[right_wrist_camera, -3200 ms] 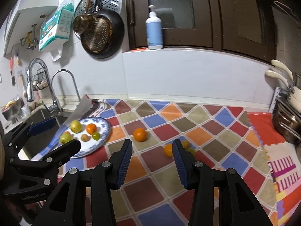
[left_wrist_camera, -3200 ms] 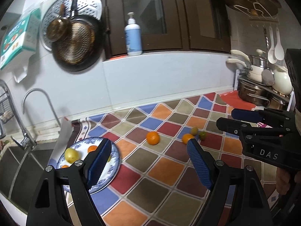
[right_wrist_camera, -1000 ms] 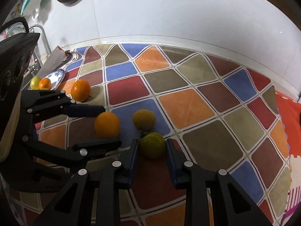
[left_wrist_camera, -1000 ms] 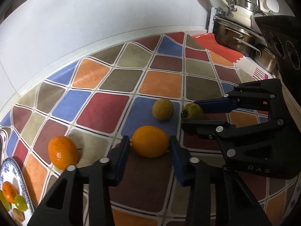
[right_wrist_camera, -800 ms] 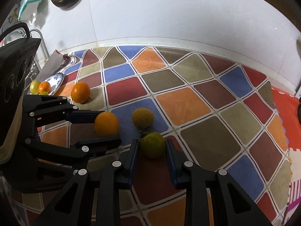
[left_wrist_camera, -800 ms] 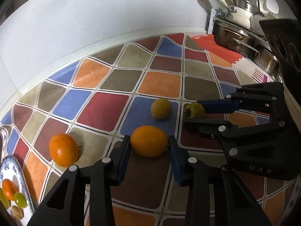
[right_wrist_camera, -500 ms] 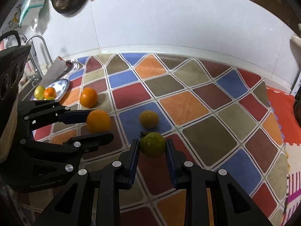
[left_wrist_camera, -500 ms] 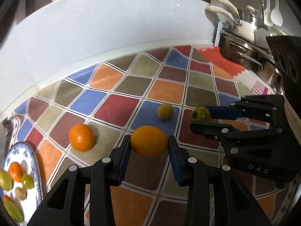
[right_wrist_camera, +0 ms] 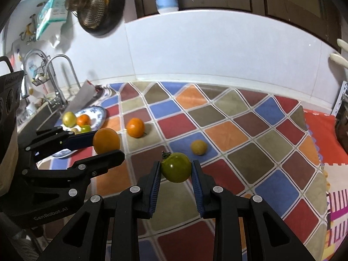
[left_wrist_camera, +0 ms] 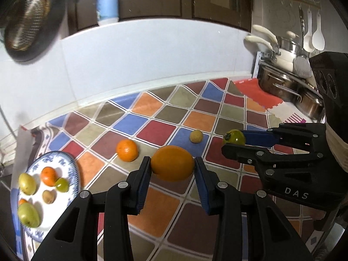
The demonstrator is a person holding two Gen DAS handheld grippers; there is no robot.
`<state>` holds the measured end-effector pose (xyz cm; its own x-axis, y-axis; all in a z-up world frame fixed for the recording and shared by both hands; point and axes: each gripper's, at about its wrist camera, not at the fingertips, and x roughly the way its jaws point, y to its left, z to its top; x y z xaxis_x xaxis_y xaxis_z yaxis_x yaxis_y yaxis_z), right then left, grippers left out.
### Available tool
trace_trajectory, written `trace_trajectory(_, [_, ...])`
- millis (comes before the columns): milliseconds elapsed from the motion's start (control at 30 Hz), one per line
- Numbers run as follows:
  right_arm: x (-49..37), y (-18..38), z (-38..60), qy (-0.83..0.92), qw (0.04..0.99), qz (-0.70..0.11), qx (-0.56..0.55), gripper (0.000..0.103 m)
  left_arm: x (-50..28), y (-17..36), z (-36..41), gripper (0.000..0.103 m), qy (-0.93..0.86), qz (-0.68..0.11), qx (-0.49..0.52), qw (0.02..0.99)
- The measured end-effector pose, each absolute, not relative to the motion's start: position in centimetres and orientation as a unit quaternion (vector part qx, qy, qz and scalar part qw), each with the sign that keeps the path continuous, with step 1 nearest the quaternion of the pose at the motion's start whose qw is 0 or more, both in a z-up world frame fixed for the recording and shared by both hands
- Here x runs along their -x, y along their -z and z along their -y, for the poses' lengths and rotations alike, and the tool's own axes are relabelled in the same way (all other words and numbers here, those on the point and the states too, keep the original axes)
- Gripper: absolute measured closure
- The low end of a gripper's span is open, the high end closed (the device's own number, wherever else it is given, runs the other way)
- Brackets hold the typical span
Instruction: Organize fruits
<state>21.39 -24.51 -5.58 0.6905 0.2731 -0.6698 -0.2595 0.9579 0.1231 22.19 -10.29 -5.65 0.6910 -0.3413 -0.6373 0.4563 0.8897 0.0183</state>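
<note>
Your left tool (left_wrist_camera: 173, 167) is clamped on the large orange (left_wrist_camera: 172, 163), held above the checkered surface (left_wrist_camera: 217, 113), and your right tool (right_wrist_camera: 176, 171) is clamped on the green fruit (right_wrist_camera: 176, 170). A second orange (left_wrist_camera: 127, 150) and a small yellow fruit (left_wrist_camera: 196, 136) lie apart on the surface. The blue-patterned plate (left_wrist_camera: 72, 169) at your left carries several fruits.

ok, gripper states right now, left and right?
Left gripper: shut on the orange.
Right gripper: shut on the green fruit.
</note>
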Motion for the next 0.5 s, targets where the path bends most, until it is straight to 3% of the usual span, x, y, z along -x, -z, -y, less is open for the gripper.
trace_trajectory(500, [-18.2, 1.9, 19.6, -0.190, 0.926, -0.327, 0.001, 0.074, -17.9, 2.3, 5.0, 0.064, 0.172, -0.297, -0.063, 0.937])
